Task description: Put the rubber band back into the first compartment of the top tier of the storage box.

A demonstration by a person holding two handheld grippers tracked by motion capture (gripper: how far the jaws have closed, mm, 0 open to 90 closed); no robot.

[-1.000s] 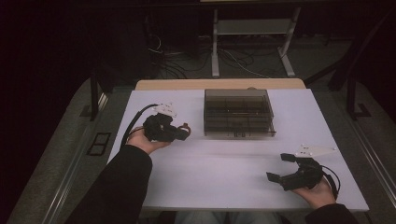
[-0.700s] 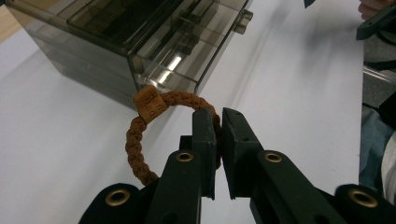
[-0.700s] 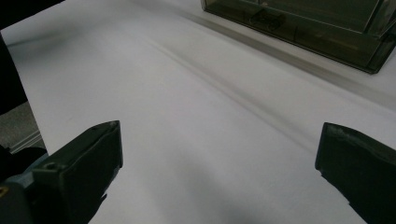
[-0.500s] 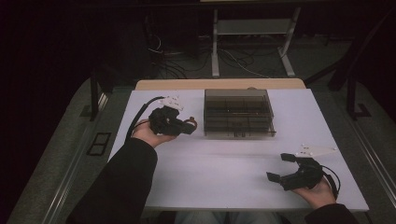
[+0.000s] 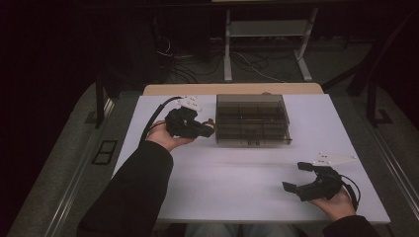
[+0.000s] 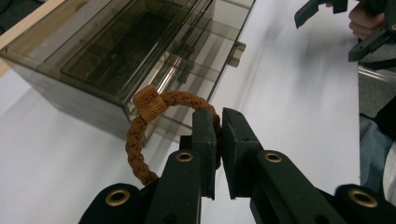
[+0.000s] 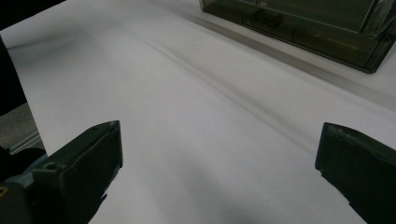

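Bracelet [image 6: 170, 126], brown braided cord with a square tag whose stamped writing is too blurred to read, clamped in left gripper [image 6: 217, 140] just beside smoky plastic drawer box [image 5: 252, 120] on white table [image 5: 237, 177]; right gripper [image 5: 301, 177] jaws wide apart, holding nothing.

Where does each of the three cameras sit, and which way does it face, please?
High view: above the person's side, looking forward and down at the table; both forearms show.
Left gripper view: on the left gripper, facing the bracelet.
Right gripper view: on the right gripper, facing the table.
Shared: the smoky drawer box.
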